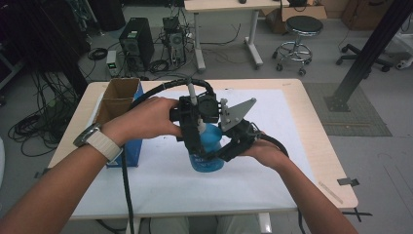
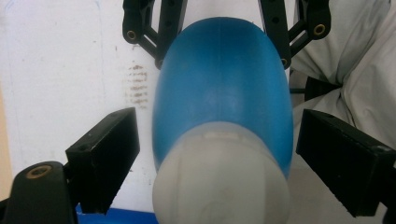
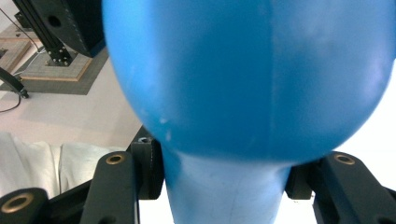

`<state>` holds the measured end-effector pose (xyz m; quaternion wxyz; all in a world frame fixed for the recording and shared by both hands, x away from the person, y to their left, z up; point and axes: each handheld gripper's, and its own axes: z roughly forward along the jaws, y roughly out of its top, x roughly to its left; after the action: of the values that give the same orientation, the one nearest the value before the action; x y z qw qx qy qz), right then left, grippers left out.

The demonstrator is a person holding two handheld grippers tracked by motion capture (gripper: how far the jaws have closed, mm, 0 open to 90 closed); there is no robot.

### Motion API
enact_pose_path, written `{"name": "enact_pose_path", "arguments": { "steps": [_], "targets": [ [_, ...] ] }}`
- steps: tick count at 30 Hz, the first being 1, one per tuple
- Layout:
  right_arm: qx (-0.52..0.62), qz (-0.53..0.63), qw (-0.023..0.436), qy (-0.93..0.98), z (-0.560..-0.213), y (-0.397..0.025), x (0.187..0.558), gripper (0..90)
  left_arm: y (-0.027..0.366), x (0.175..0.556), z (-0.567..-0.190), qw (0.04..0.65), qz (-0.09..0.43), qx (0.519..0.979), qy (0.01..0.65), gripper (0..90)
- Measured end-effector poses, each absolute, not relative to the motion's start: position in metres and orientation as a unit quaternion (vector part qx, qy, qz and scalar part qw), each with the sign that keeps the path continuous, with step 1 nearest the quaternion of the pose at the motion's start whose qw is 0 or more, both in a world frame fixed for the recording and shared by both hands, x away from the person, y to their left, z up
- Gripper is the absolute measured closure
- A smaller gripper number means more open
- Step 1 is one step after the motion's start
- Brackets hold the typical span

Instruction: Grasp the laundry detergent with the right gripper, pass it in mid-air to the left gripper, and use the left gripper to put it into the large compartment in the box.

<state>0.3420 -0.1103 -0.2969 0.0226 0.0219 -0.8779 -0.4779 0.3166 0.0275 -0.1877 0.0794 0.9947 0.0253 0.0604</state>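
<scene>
At inspection the blue bottle [image 1: 207, 153] stood upright mid-worktop [image 1: 272, 180], the right gripper [image 3: 224, 184] clamped on its neck while the left gripper [image 2: 212, 140] straddled the white cap [image 2: 219, 182], jaws apart and not touching; closing on the cap and twisting appeared next.

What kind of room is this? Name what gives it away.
Most likely a lab or workshop: a computer tower with tangled cables on the floor, a rolling stool, and a work table covered in white.
</scene>
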Motion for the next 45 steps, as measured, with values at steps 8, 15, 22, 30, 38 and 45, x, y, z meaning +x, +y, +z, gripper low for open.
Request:
{"name": "enact_pose_path", "arguments": {
  "steps": [8, 15, 22, 30, 38, 45],
  "targets": [
    [0.023, -0.477, 0.022, -0.878, -0.2972, -0.1097, 0.3421, 44.9, 0.0274, 0.3179, -0.1896, 0.076, 0.062, 0.995, 0.026, 19.1],
    [0.023, -0.477, 0.022, -0.878, -0.2973, -0.1095, 0.3424, 44.9, 0.0278, 0.3186, -0.1903, 0.076, 0.066, 0.995, 0.026, 21.5],
    [0.022, -0.477, 0.022, -0.879, -0.2974, -0.1094, 0.3427, 44.9, 0.0281, 0.3172, -0.1894, 0.079, 0.070, 0.994, 0.025, 25.8],
    [0.023, -0.476, 0.024, -0.879, -0.2974, -0.1083, 0.3419, 44.9, 0.0284, 0.3174, -0.1900, 0.080, 0.073, 0.994, 0.025, 29.8],
    [0.023, -0.477, 0.024, -0.878, -0.2973, -0.1085, 0.3427, 44.9, 0.0288, 0.3171, -0.1890, 0.085, 0.066, 0.994, 0.018, 37.6],
    [0.024, -0.479, 0.024, -0.877, -0.2971, -0.1086, 0.3427, 45.0, 0.0283, 0.3158, -0.1884, 0.086, 0.074, 0.993, 0.017, 38.2]
  ]
}}
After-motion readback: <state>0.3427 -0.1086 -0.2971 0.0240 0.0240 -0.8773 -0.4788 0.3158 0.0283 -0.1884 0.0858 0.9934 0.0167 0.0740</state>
